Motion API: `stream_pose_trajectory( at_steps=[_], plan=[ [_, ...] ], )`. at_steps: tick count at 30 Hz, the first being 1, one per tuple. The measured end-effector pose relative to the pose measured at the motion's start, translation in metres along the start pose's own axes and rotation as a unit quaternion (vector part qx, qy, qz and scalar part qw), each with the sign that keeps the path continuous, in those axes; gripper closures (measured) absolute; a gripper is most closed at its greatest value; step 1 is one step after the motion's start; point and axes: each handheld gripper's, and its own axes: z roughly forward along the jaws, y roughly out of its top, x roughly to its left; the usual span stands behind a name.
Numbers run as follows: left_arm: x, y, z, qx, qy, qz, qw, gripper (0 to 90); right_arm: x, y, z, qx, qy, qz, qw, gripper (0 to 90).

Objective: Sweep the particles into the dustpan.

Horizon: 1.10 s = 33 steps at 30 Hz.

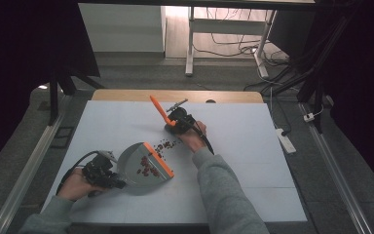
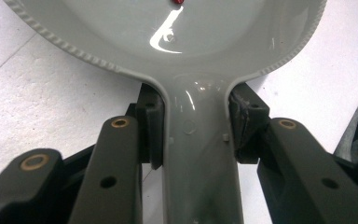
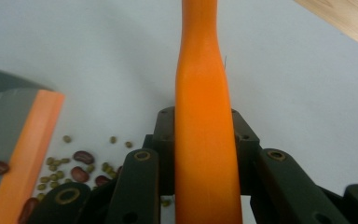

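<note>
The white table [image 1: 253, 146] stands on grey carpet floor [image 1: 126, 73]. Beyond the table, a white desk frame [image 1: 191, 44] with loose cables [image 1: 233, 46]; dark curtains [image 1: 24, 44] hang beside it.

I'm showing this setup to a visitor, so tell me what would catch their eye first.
The bright orange brush handle stands out, clamped in the right gripper near the middle of the white table. Next comes the grey dustpan with its orange lip, held by its handle in the left gripper at the front left. Red beans and small green beans lie scattered just off the lip, with several red ones already inside the pan.
</note>
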Motion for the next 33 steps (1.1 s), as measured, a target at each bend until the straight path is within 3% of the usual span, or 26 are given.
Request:
stream_pose_trajectory(
  at_steps=[3, 6, 7, 10, 14, 17, 20, 23, 29, 33],
  plan=[
    [0.000, 0.000, 0.000, 0.000, 0.000, -0.001, 1.0000, 61.9, 0.009, 0.002, 0.001, 0.003, 0.003, -0.016, 0.9999, 70.7],
    [0.000, 0.000, 0.000, 0.000, 0.001, -0.002, 1.0000, 61.9, 0.020, 0.004, 0.001, 0.003, 0.030, -0.022, 0.9993, 70.7],
    [0.000, 0.000, 0.000, -0.001, 0.001, -0.002, 1.0000, 61.9, 0.031, 0.005, 0.002, 0.006, 0.031, -0.043, 0.9986, 70.7],
    [-0.001, 0.001, 0.001, -0.001, 0.001, -0.003, 1.0000, 61.9, 0.041, 0.007, 0.002, 0.005, 0.044, -0.051, 0.9977, 70.7],
    [-0.001, 0.001, 0.001, 0.000, 0.001, -0.003, 1.0000, 61.9, 0.058, 0.007, 0.002, 0.007, 0.045, -0.066, 0.9968, 70.6],
    [-0.001, 0.001, 0.001, 0.000, 0.001, -0.002, 1.0000, 61.9, 0.065, 0.005, 0.001, 0.004, 0.044, -0.064, 0.9970, 70.5],
    [-0.001, 0.001, 0.001, 0.000, 0.002, -0.002, 1.0000, 62.0, 0.068, 0.003, -0.002, 0.001, 0.070, -0.052, 0.9962, 70.7],
    [-0.001, 0.001, 0.001, 0.000, 0.002, -0.002, 1.0000, 62.0, 0.075, 0.002, -0.003, -0.002, 0.071, -0.057, 0.9958, 70.6],
    [-0.001, 0.001, 0.001, 0.001, 0.003, -0.002, 1.0000, 61.9, 0.081, 0.001, -0.008, -0.022, 0.112, -0.029, 0.9930, 70.7],
    [-0.001, 0.001, 0.001, 0.001, 0.004, -0.002, 1.0000, 61.9, 0.090, 0.001, -0.012, -0.033, 0.125, -0.028, 0.9912, 70.7]
  ],
)
